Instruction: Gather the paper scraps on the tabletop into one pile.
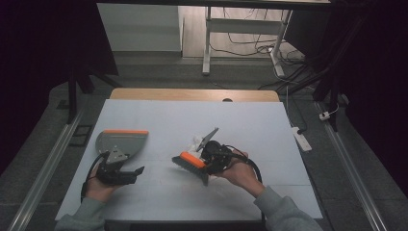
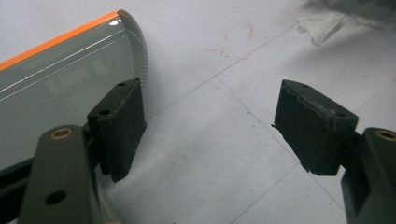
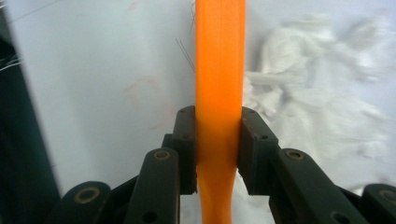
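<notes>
Orange-backed brush [image 3: 219,70], dark bristles

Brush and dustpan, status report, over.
Right tongs shut on brush. Left tongs open beside dustpan. White scraps next to brush, on the table.

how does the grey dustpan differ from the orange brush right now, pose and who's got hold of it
The grey plastic dustpan with an orange edge lies flat on the white table; the orange-handled hand brush with dark bristles is tilted, bristles toward the table. The left gripper stands open beside the dustpan, gripping nothing, while the right gripper is shut on the brush's handle. The dustpan is broad, the brush narrow. Both have orange parts.
</notes>
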Available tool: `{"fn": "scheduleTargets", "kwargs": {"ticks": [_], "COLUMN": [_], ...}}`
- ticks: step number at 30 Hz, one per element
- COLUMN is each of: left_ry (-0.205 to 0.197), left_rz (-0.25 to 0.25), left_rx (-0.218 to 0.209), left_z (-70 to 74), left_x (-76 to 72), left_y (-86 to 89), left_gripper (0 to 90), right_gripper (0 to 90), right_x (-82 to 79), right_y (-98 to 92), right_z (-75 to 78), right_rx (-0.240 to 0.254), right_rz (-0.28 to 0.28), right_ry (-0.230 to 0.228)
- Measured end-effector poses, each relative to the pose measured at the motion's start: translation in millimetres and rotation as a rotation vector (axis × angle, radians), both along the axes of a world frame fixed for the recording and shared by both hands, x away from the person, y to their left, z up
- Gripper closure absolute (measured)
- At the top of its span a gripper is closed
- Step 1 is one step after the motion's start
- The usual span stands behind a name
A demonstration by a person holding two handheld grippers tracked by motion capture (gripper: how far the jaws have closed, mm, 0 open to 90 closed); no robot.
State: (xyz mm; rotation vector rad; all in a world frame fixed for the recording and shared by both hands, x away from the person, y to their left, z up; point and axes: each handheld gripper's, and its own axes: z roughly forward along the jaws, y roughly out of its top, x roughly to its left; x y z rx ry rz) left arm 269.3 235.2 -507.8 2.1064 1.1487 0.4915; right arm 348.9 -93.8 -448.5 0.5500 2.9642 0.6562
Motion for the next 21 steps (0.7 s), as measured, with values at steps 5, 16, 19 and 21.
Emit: {"fn": "scheduleTargets", "kwargs": {"ticks": [5, 16, 19, 21], "left_ry": [-0.001, -0.006, -0.011, -0.014], "left_rz": [0.002, -0.012, -0.013, -0.002], "left_rx": [-0.002, 0.004, 0.000, -0.009], "left_z": [0.0, 0.9, 1.9, 2.9], "left_x": [-0.1, -1.3, -1.9, -1.8], "left_y": [0.6, -5.3, -5.6, -2.3], "left_gripper": [25.5, 25.5, 25.5, 25.6], "right_gripper": [70.6, 70.6, 70.6, 70.6], "right_x": [13.9, 7.4, 6.1, 3.7], "right_y": [-4.3, -19.3, -15.8, -8.6], "right_z": [3.3, 43.5, 40.6, 34.6], "right_rx": [0.021, 0.186, 0.217, 0.222], "right_rz": [-0.046, -0.067, -0.066, -0.047], "right_ry": [-0.036, -0.082, -0.039, -0.022]}}
